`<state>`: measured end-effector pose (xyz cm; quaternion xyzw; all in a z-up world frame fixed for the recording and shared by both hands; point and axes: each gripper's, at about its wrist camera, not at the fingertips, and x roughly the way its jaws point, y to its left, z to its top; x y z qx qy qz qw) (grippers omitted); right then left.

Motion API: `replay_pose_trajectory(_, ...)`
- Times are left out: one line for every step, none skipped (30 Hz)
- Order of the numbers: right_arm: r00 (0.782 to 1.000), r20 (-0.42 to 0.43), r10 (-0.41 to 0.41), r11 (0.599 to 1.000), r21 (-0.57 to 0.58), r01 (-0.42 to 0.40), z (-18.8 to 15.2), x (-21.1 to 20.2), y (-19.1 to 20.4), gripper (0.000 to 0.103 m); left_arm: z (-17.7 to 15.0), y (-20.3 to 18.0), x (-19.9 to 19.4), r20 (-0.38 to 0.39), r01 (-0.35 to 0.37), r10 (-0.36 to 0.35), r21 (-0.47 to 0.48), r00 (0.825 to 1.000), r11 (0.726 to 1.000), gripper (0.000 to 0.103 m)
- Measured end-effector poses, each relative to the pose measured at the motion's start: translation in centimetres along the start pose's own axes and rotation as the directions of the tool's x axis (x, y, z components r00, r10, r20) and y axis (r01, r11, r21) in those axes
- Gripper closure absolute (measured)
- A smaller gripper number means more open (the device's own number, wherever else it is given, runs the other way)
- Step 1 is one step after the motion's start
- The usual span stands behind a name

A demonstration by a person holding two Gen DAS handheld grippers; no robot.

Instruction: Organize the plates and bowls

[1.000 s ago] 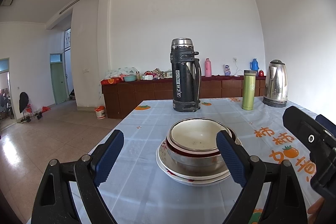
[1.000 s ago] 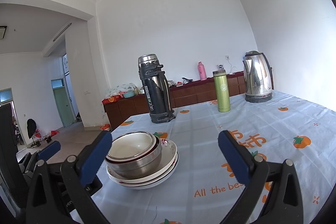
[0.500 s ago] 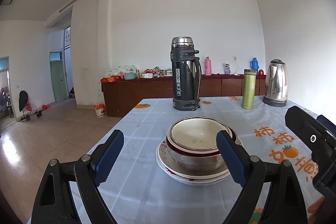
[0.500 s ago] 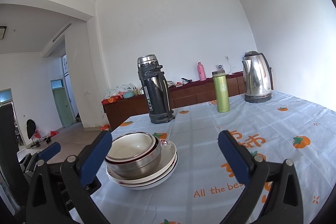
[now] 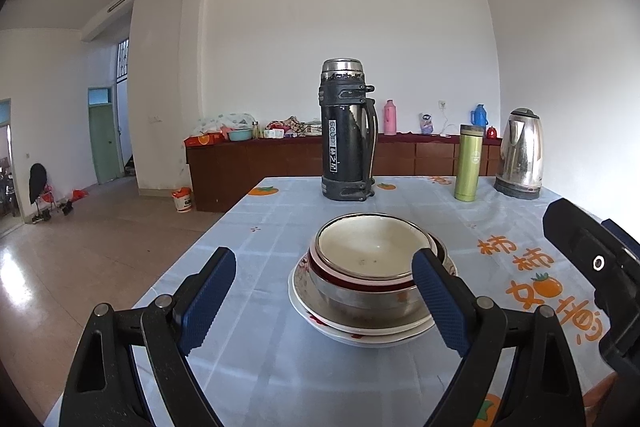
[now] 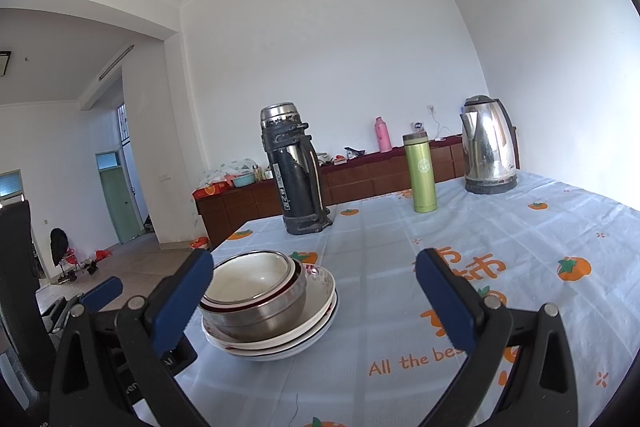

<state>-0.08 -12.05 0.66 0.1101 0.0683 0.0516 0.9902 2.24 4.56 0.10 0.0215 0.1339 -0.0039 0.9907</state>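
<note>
- Bowls (image 5: 370, 251) sit nested on a stack of plates (image 5: 360, 327) on the table (image 5: 280, 227), near its front edge, at 12 o'clock from the left gripper (image 5: 322, 291).
- In the right wrist view the same stack lies at 10 o'clock from the right gripper (image 6: 314, 301), just beside its left pad.
- Left gripper: jaws spread wide, holding nothing, low over the table on the near side of the stack.
- Right gripper: jaws spread wide as well, empty, over bare cloth.
- A pale blue tablecloth (image 6: 500, 239) with faint checks, orange fruit prints and orange lettering covers the table.
- At the far end of the table stand a tall black flask (image 5: 347, 131) at 12 o'clock, a green bottle (image 5: 469, 163) at 1 o'clock and a steel kettle (image 5: 520, 153) at 2 o'clock, all upright and well apart from the stack.
- Beyond the table a long dark wooden sideboard (image 5: 256, 163) runs along a white wall, carrying a pink flask (image 5: 389, 117), a blue jug (image 5: 479, 115) and assorted clutter.
- At 9 o'clock a tiled floor (image 5: 80, 247) leads to a green door (image 5: 103, 143); a small white bucket (image 5: 183, 199) stands by the sideboard.
</note>
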Motion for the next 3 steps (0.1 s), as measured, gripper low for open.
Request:
replay_pose_trajectory(1.000,-0.001,-0.001,1.000,-0.001,0.001,-0.01,0.03,-0.04,0.000,0.02,0.02,0.00,0.001,-0.001,0.001,0.001,1.000,1.000,0.012)
replay_pose_trajectory(1.000,-0.001,-0.002,1.000,-0.001,0.002,-0.03,0.02,-0.06,0.000,0.05,0.03,0.00,0.001,0.000,0.000,0.000,1.000,1.000,0.012)
replay_pose_trajectory(1.000,0.000,-0.002,1.000,0.000,0.002,-0.03,0.03,-0.05,0.000,0.10,0.09,0.06,0.002,0.002,-0.002,-0.003,1.000,1.000,0.012)
